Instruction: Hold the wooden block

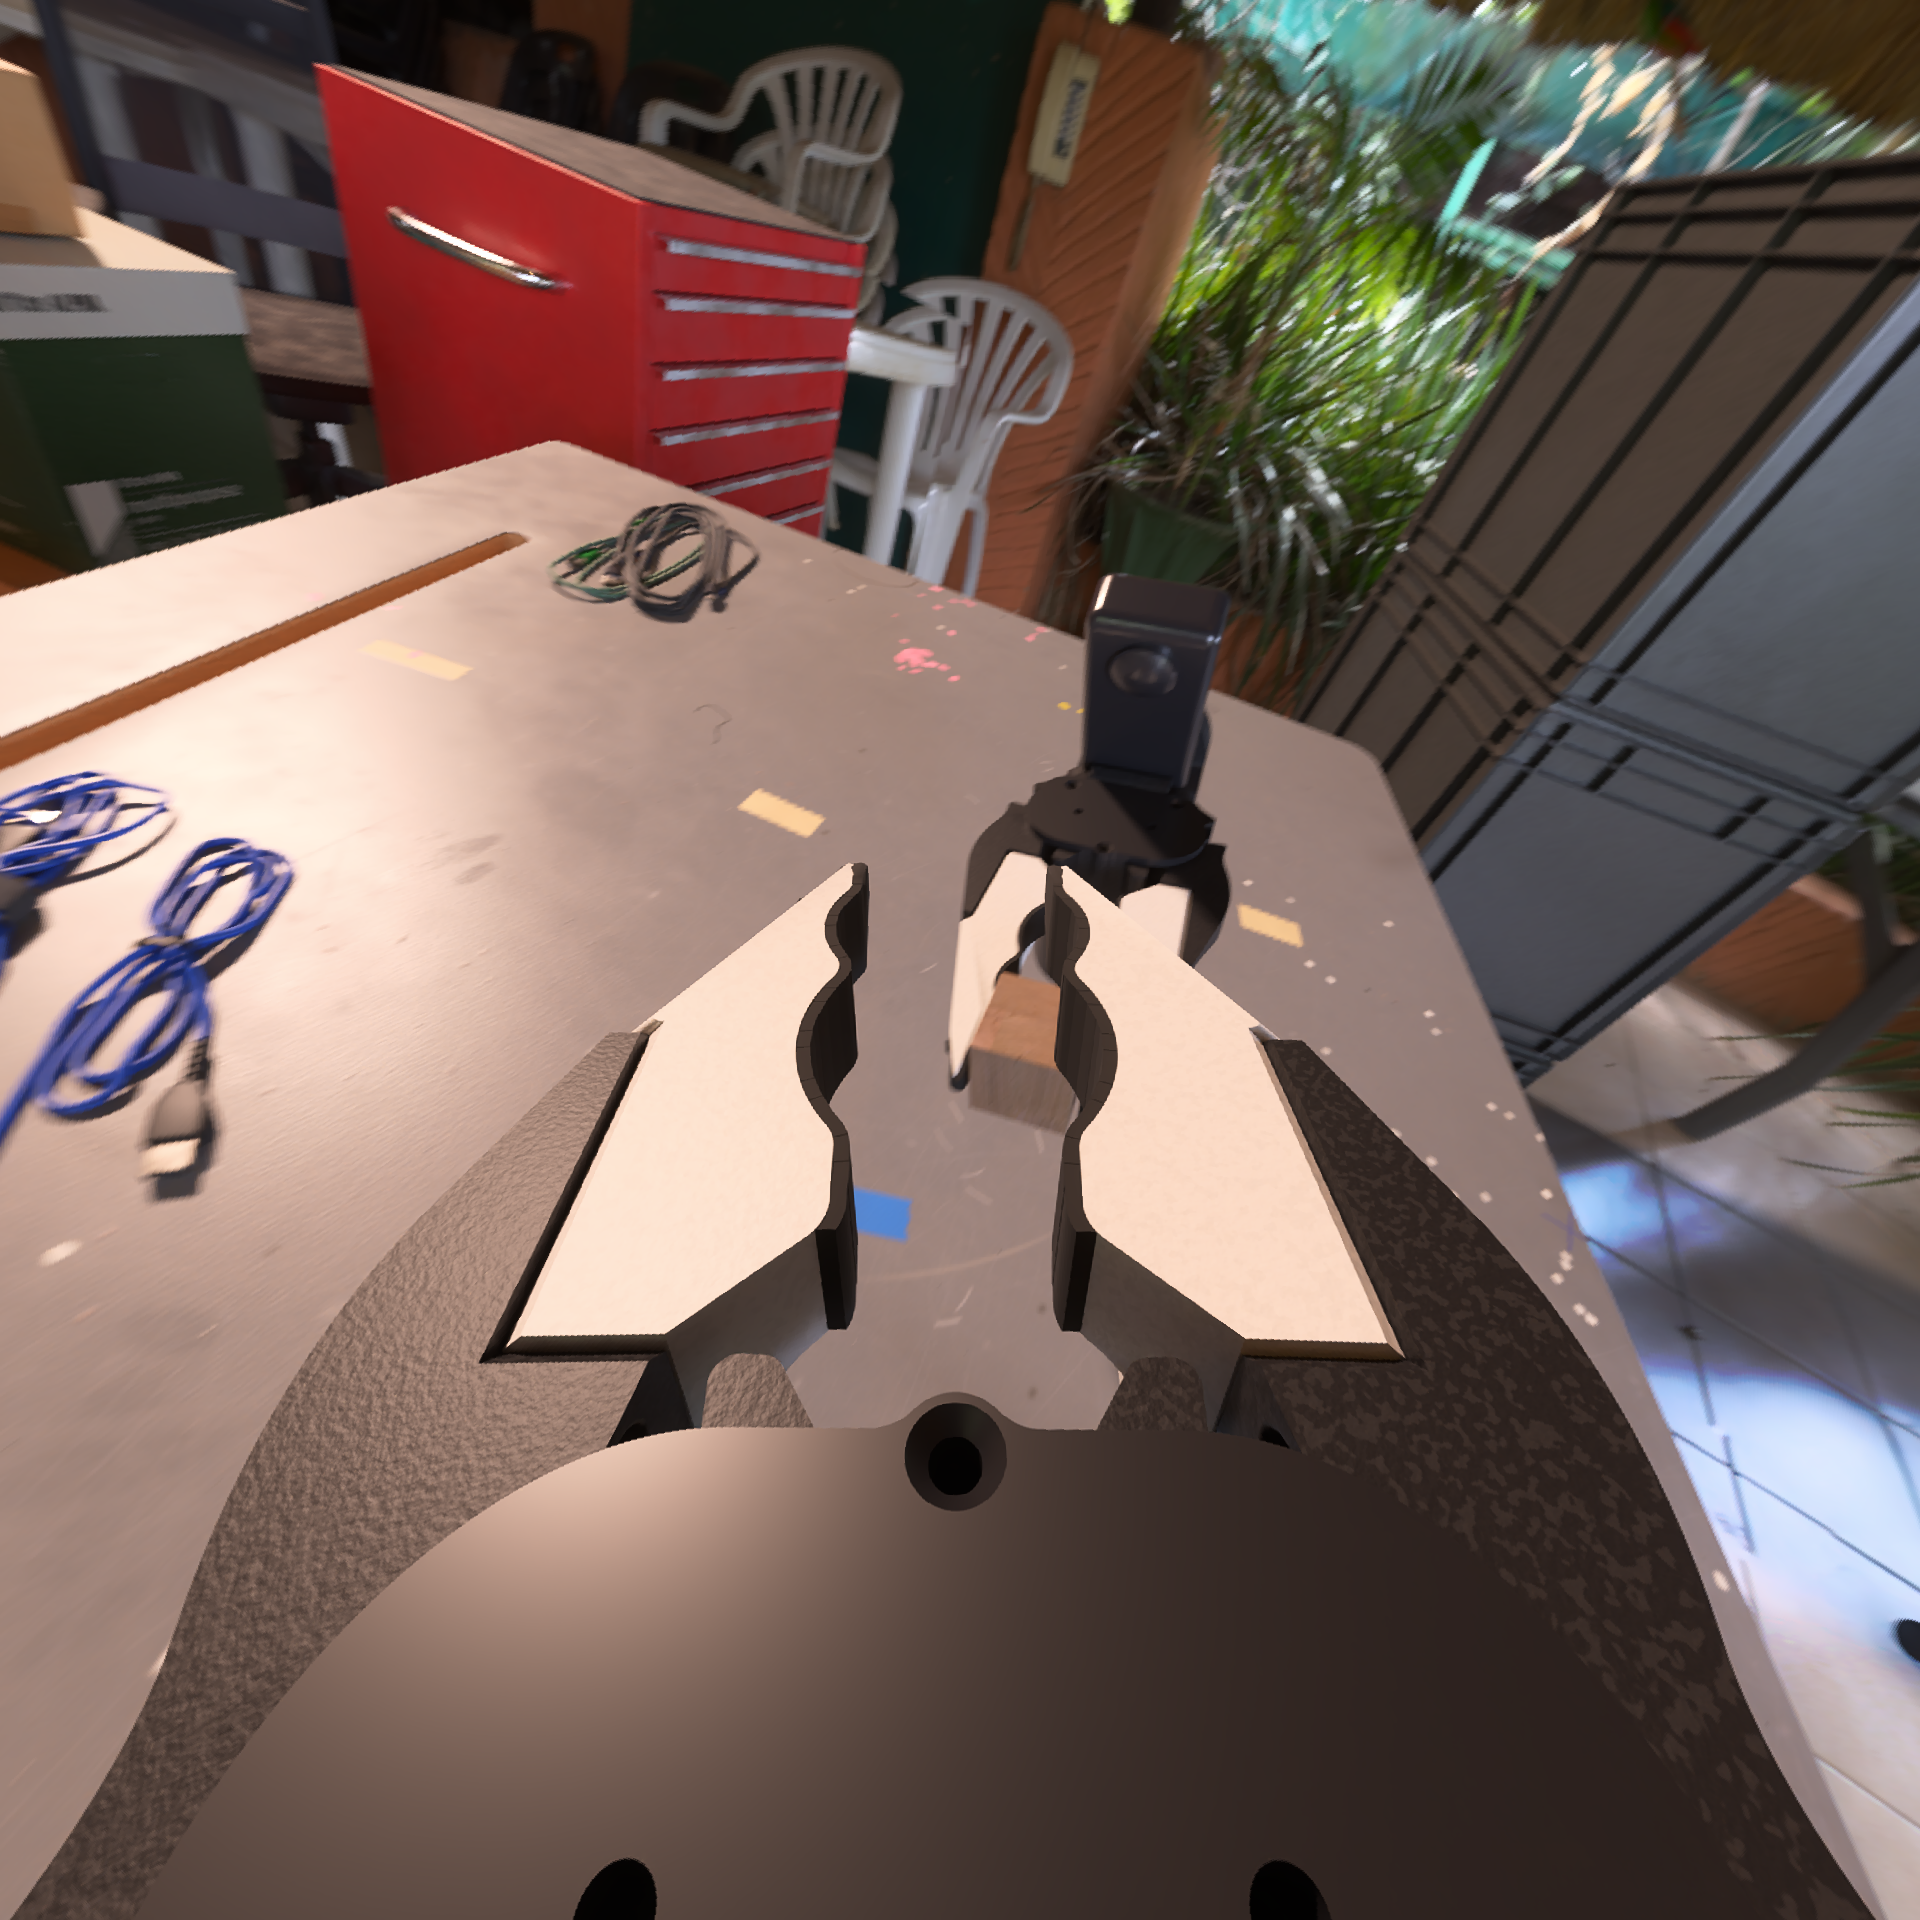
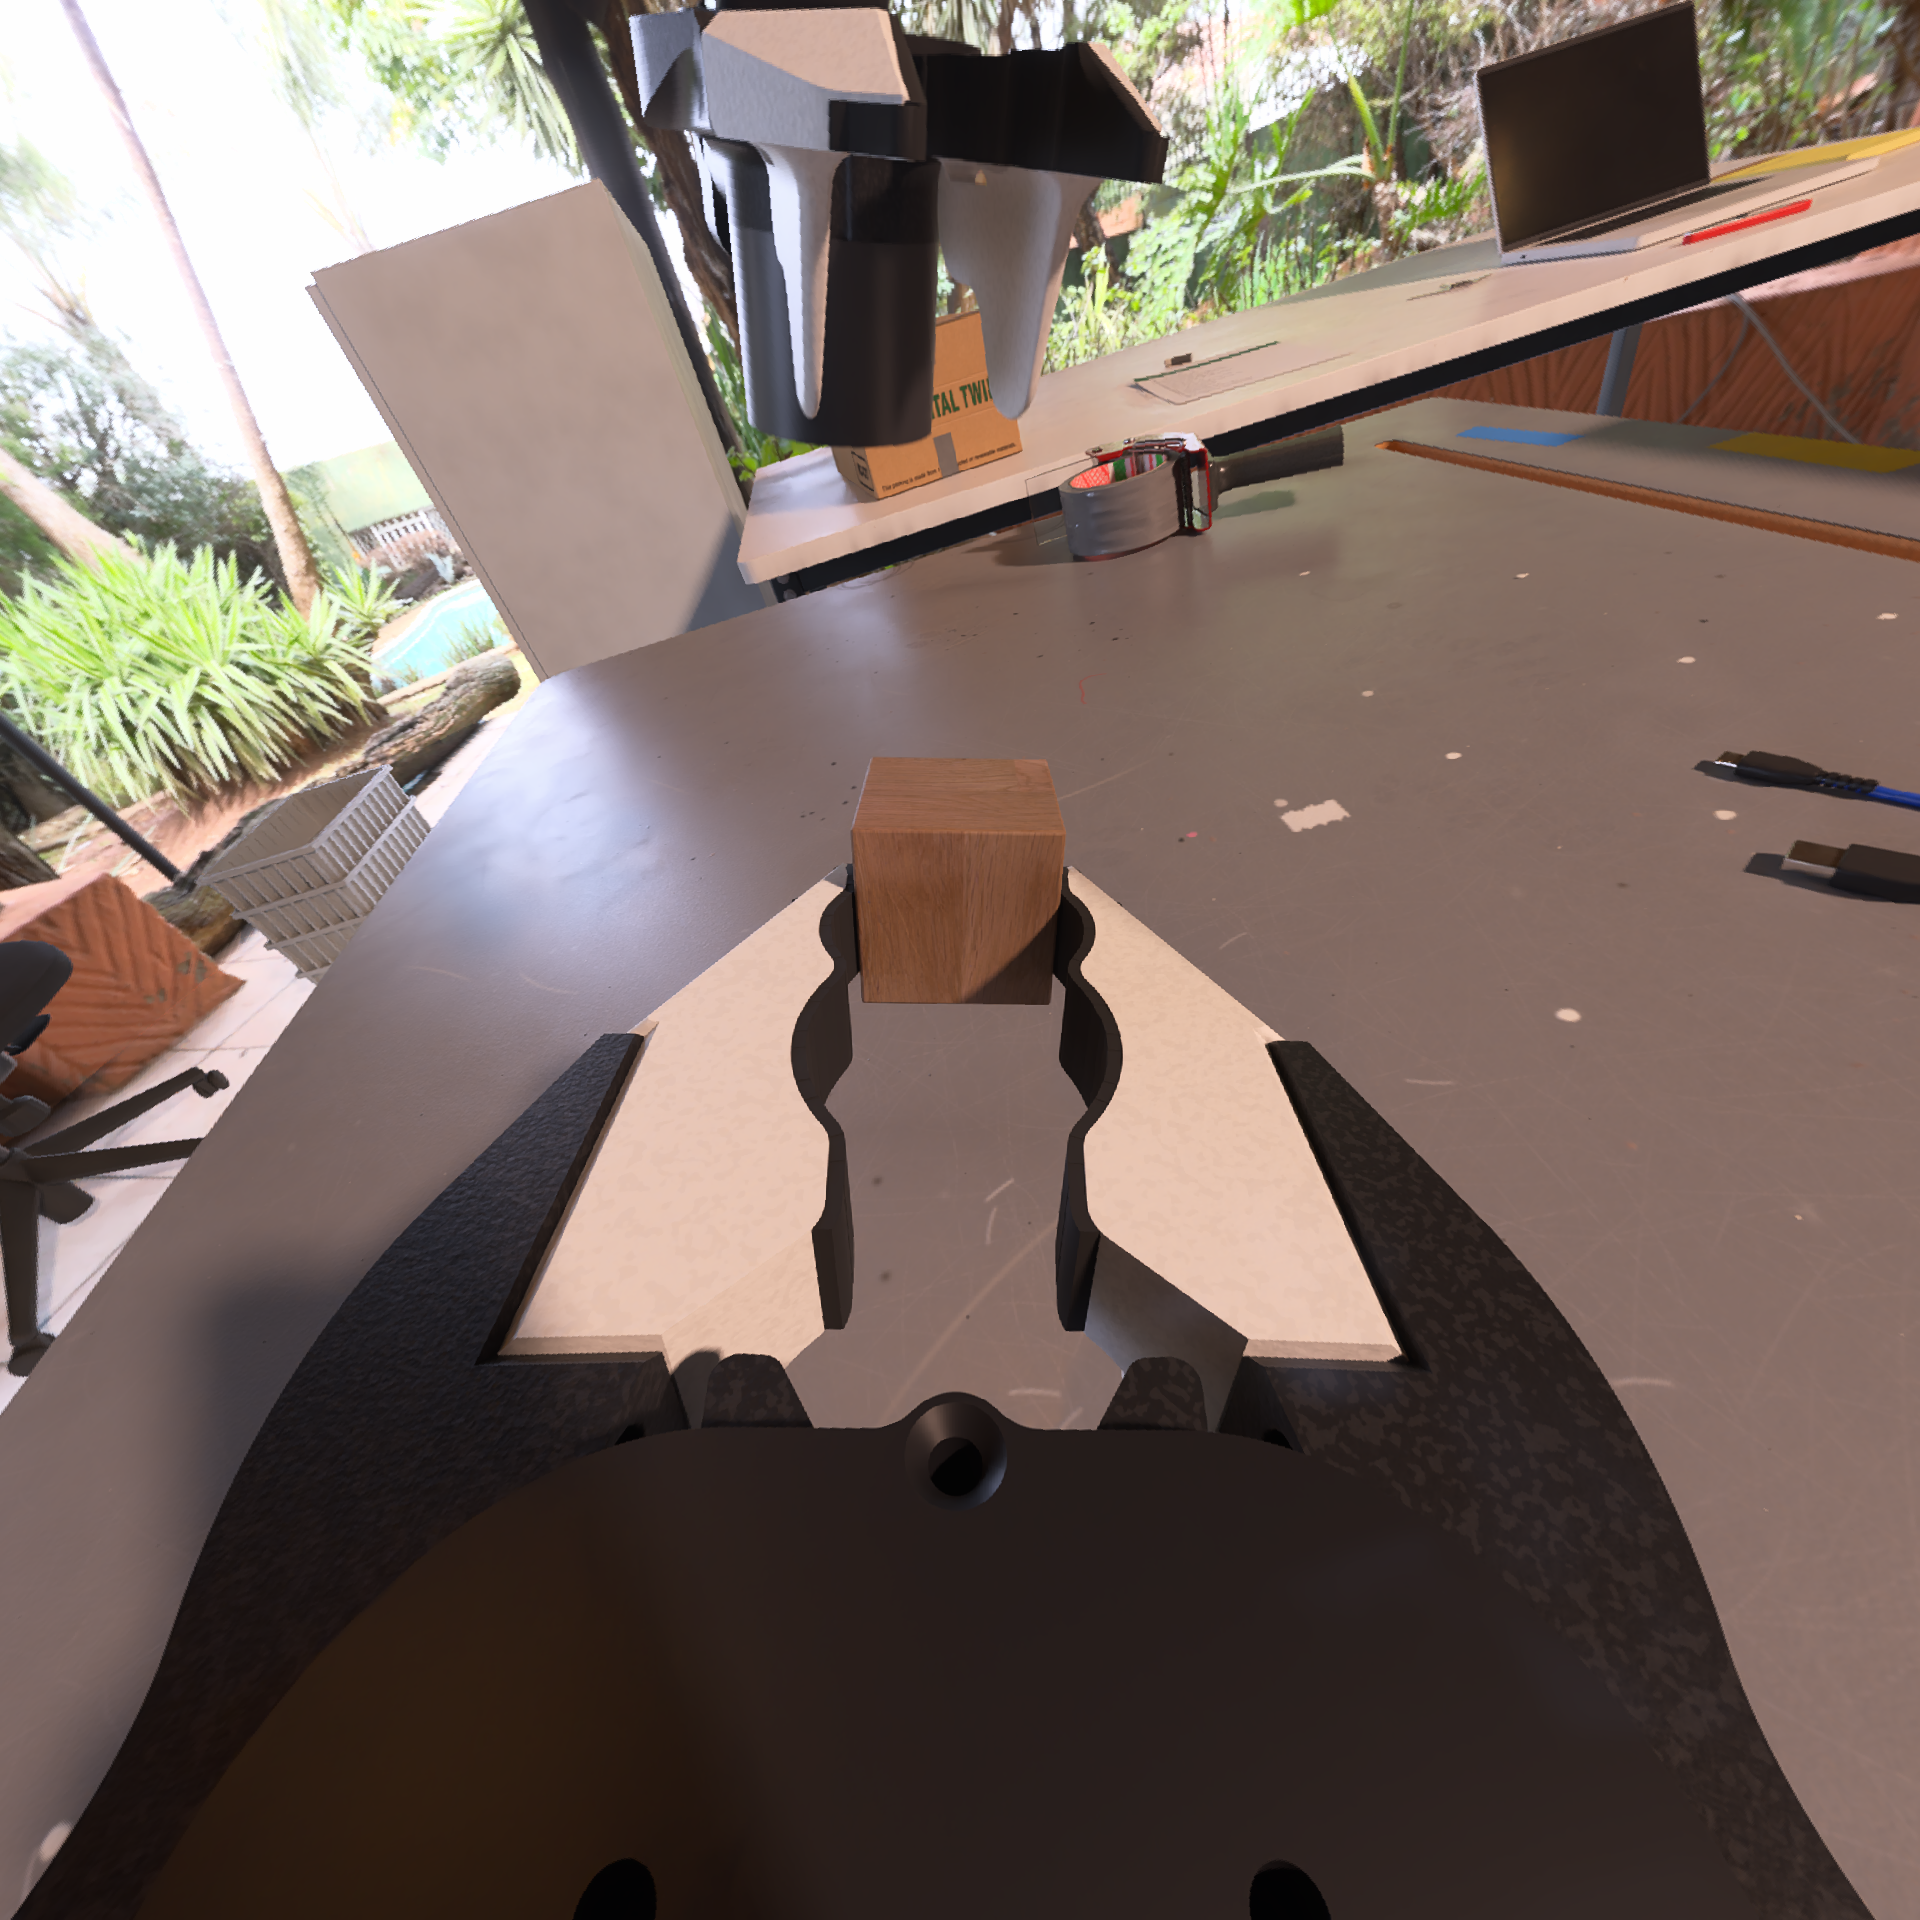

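Note:
The wooden block (image 2: 956, 883) is a small brown cube held between my right gripper's (image 2: 956, 894) fingertips, which press on its two sides, low over the grey table (image 2: 1403, 987). In the left wrist view the block (image 1: 1013, 1060) shows ahead and slightly right, partly hidden behind my own right finger, with the right gripper (image 1: 1023, 1003) closed around it. My left gripper (image 1: 956, 878) is open and empty, above the table a short way from the block. In the right wrist view it hangs beyond the block (image 2: 909, 410), fingers pointing down.
Blue cables (image 1: 156, 987) lie at the left, and a dark cable coil (image 1: 655, 561) farther back. A tape dispenser (image 2: 1138, 499) and cable plugs (image 2: 1849, 868) sit on the table. A red drawer cabinet (image 1: 623, 312) and dark crates (image 1: 1662, 623) stand beyond the table edges.

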Robot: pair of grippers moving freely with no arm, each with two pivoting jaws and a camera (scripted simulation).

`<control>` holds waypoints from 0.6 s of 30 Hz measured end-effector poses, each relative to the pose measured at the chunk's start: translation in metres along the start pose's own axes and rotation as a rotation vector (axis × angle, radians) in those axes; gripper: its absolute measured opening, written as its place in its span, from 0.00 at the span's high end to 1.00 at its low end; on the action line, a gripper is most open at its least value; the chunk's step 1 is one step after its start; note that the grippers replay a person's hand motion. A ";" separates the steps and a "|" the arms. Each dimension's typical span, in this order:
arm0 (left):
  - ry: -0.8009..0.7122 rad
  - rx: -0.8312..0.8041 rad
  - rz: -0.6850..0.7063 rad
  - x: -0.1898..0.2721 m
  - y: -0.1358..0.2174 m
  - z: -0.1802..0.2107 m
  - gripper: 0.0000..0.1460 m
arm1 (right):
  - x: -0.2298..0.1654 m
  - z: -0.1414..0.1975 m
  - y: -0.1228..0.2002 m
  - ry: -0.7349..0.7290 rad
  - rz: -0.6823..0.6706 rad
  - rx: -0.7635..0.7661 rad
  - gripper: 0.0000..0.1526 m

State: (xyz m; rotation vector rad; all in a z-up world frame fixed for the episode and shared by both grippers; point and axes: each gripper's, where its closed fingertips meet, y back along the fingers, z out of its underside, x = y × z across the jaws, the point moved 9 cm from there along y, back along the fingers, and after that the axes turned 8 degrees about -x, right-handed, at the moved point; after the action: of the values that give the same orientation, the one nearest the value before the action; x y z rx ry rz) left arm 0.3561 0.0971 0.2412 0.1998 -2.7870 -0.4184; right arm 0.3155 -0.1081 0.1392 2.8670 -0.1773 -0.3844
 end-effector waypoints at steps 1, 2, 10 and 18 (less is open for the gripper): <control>0.007 0.012 0.025 0.001 -0.008 0.000 0.77 | 0.001 0.000 0.001 0.001 0.003 0.002 0.76; 0.017 0.015 0.036 0.002 -0.014 0.001 0.77 | 0.001 0.000 0.001 0.000 0.006 0.006 0.76; 0.065 0.032 0.114 -0.001 -0.033 0.016 0.77 | 0.004 0.000 0.004 -0.016 0.004 0.018 0.76; 0.060 -0.006 0.162 -0.003 -0.045 0.025 0.77 | 0.005 0.000 0.004 -0.022 0.004 0.013 0.76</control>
State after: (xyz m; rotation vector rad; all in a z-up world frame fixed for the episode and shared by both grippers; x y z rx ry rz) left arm 0.3553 0.0617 0.2042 -0.0147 -2.7169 -0.3750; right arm 0.3202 -0.1123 0.1392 2.8762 -0.1899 -0.4152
